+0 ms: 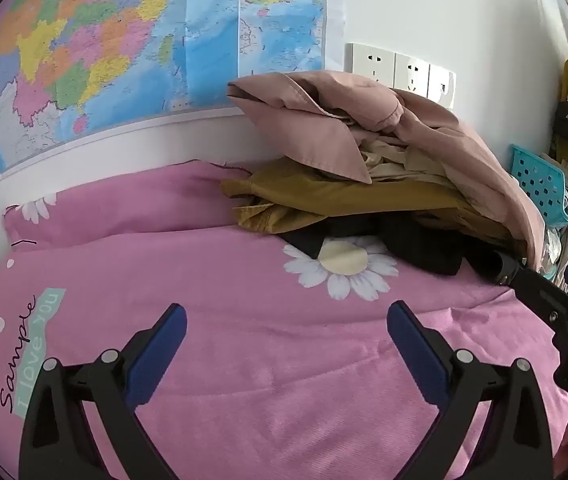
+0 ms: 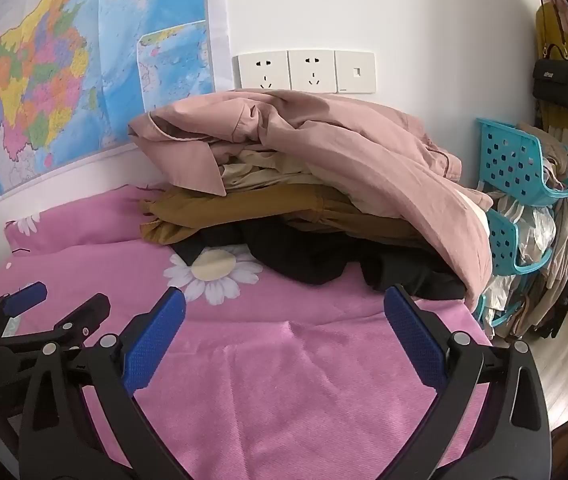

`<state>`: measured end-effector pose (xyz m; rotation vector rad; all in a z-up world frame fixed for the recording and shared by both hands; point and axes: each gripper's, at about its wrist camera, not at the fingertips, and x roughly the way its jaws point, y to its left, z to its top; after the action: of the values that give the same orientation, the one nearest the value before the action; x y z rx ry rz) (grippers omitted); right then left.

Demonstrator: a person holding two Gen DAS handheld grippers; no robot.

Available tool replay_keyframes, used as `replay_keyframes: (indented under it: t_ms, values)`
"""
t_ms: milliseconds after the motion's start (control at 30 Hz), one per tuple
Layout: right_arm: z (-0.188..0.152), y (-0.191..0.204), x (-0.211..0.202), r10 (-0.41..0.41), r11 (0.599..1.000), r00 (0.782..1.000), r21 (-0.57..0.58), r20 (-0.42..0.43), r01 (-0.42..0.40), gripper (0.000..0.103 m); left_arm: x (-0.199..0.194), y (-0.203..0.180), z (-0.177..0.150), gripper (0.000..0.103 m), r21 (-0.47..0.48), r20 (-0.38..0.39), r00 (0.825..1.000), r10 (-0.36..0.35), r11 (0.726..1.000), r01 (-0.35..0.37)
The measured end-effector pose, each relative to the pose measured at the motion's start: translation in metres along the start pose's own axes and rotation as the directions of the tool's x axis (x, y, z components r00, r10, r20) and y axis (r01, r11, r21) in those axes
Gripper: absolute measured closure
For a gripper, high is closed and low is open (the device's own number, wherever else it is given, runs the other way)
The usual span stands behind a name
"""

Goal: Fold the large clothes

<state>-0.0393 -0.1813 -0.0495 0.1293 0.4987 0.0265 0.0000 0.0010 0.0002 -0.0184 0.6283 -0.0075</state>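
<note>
Left gripper (image 1: 286, 316): jaws wide, empty, above pink sheet (image 1: 268, 360).
Right gripper (image 2: 284, 300): jaws wide, empty, just short of the pile.
Clothes pile (image 2: 304, 184): on the bed against the wall; pink coat (image 2: 364, 140) on top, beige garment (image 2: 260, 168) beneath, mustard one (image 2: 244, 204) under that, black one (image 2: 316, 256) at the bottom, covering part of a daisy print (image 2: 214, 268).
Surroundings: map (image 2: 64, 80), sockets (image 2: 306, 71), blue baskets (image 2: 516, 160) beside the pile, black handbag (image 2: 556, 80) hanging.

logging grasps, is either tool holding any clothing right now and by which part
Nothing is held: the left tool and right tool both hang open over the pink daisy-print bedsheet, short of the clothes pile.
</note>
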Motion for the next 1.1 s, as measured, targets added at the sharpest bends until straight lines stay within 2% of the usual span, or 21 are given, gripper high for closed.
replay_keyframes:
  t_ms: [433, 533, 733, 833, 1100]
  values:
    - [0.001, -0.002, -0.004, -0.008, 1.000, 1.000, 0.003, 0.007, 0.008, 0.005, 0.000, -0.001, -0.002, 0.006, -0.003, -0.002, 1.000, -0.014, 1.000, 0.014]
    - [0.001, -0.002, -0.003, -0.005, 1.000, 1.000, 0.003, 0.008, 0.005, 0.005, -0.002, -0.004, -0.002, 0.006, 0.010, 0.014, 1.000, 0.008, 1.000, -0.008]
    - [0.003, -0.004, -0.002, -0.001, 1.000, 1.000, -0.001, 0.003, 0.001, 0.005, -0.005, -0.008, -0.001, 0.006, 0.032, 0.020, 1.000, -0.012, 0.999, 0.011]
    - [0.003, -0.003, -0.002, -0.003, 1.000, 1.000, -0.002, 0.005, 0.003, 0.005, -0.006, -0.007, -0.001, 0.006, 0.015, 0.022, 0.999, -0.044, 0.999, 0.044]
    - [0.003, -0.004, -0.003, -0.001, 1.000, 1.000, 0.004, 0.011, 0.001, 0.005, -0.007, -0.013, -0.002, 0.006, 0.039, 0.045, 0.999, -0.017, 0.999, 0.015]
